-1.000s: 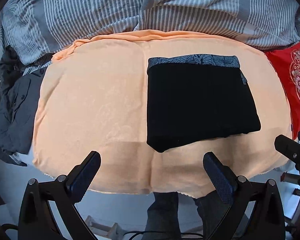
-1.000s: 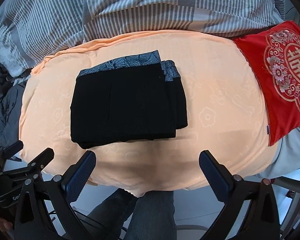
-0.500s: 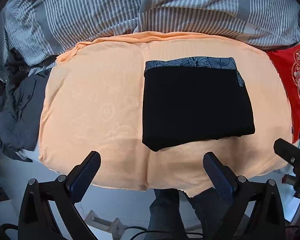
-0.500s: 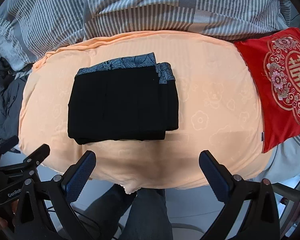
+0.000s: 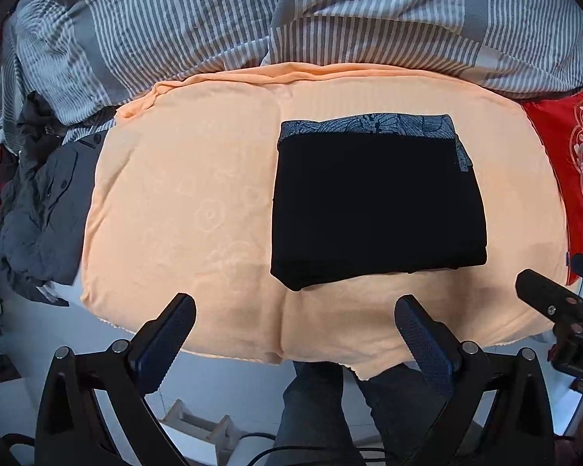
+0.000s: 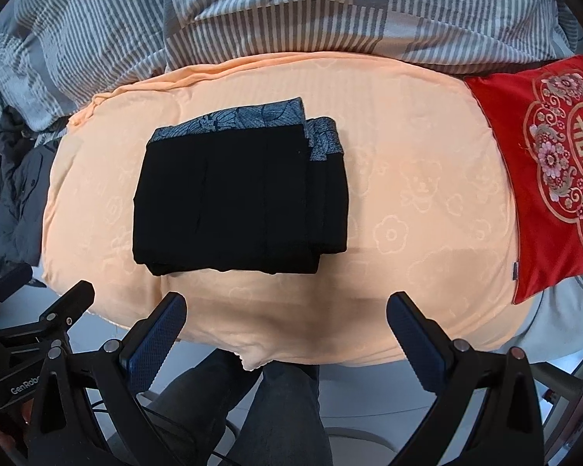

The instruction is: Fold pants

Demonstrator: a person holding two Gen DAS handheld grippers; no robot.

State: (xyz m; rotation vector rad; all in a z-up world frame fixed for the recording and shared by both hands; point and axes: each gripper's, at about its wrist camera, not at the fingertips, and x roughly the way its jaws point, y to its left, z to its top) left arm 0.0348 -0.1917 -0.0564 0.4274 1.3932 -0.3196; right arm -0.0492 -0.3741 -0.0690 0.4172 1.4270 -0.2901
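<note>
Folded into a compact black rectangle, the pants [image 5: 377,209] [image 6: 237,206], lying at the centre right of the left wrist view and centre left of the right wrist view, flat on a peach towel [image 5: 182,209] [image 6: 408,233] embossed with flowers and bears. Patterned grey waistband [image 5: 369,126] [image 6: 233,120] along the upper edge, with a second strip of it peeking out at the right side.

Left hand-held gripper [image 5: 293,334] at the bottom of its frame, jaws spread wide, gripping nothing, short of the towel's near edge. Right hand-held gripper [image 6: 285,332] likewise wide apart and bare, low in its frame, clear of the pants.

Above the towel, a grey-and-white striped duvet [image 5: 213,19] [image 6: 330,4]. At right, a red cushion [image 5: 571,155] [image 6: 544,178] with floral embroidery and a Chinese double-happiness character. At left, a heap of dark grey clothing [image 5: 39,209] [image 6: 15,202]. Below the towel's edge, the person's legs [image 5: 322,407] [image 6: 252,407] in dark trousers. Lettering "GenRob" partly readable at the lower left of the right wrist view.
</note>
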